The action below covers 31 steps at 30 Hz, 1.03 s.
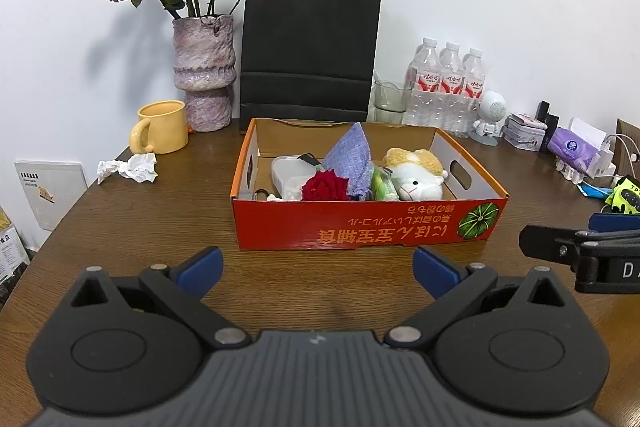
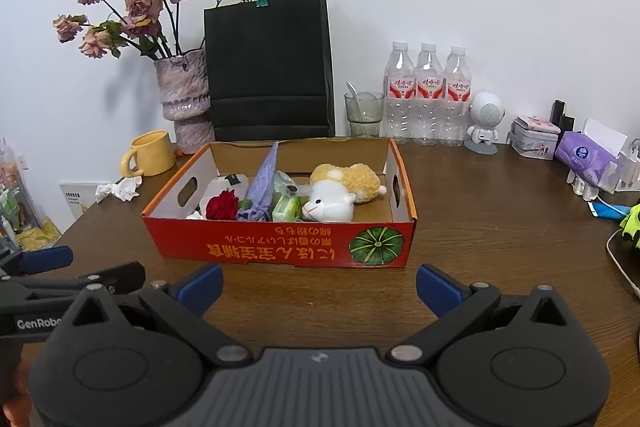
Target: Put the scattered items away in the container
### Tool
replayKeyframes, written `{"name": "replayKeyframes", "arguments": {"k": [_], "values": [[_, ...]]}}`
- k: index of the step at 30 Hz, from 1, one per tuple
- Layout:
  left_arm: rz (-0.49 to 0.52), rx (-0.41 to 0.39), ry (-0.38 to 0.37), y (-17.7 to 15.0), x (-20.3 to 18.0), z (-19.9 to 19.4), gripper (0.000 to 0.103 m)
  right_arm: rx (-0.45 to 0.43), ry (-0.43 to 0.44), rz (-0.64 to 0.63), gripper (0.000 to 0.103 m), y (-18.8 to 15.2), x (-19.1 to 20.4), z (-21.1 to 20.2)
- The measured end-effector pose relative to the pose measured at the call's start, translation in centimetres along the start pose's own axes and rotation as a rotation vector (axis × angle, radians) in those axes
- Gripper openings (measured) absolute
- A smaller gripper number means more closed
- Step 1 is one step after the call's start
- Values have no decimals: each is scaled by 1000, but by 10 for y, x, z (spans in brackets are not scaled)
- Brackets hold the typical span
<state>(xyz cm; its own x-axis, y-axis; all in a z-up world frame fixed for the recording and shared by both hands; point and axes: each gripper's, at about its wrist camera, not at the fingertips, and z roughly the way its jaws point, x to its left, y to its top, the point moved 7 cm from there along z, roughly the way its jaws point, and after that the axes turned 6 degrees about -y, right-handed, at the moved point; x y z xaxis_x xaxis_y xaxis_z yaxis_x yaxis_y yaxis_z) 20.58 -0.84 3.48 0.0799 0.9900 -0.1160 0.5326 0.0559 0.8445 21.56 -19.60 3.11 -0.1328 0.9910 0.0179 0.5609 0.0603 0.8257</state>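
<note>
Left claw (image 1: 318, 269) and right claw (image 2: 319, 287), both spread wide and empty, hover over the table's (image 1: 160, 227) near edge. The box (image 1: 368, 223) sits mid-table, holding a rose (image 1: 325, 185), a blue cloth (image 1: 351, 157), a plush (image 1: 418, 177) and what may be a green packet (image 2: 286, 207). Crumpled paper (image 1: 129, 167) lies near the left edge, beside the mug (image 1: 162, 127).

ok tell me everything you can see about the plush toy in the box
The soft white-and-tan plush animal lies on its side in the right part of the red-orange cardboard box, its white face with dark eyes and pink nose turned toward the front wall, its fuzzy tan back toward the rear. It looks fluffy and intact. A green packet sits against its left side. No gripper touches it.
</note>
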Motion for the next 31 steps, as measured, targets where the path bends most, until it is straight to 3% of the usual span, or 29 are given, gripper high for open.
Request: {"name": "replayKeyframes", "arguments": {"k": [20, 31], "values": [[-12, 15, 1, -2, 2, 2, 103, 13, 7, -7, 103, -5, 2, 4], [-28, 55, -39, -9, -4, 7, 103, 16, 8, -12, 103, -9, 3, 7]]}}
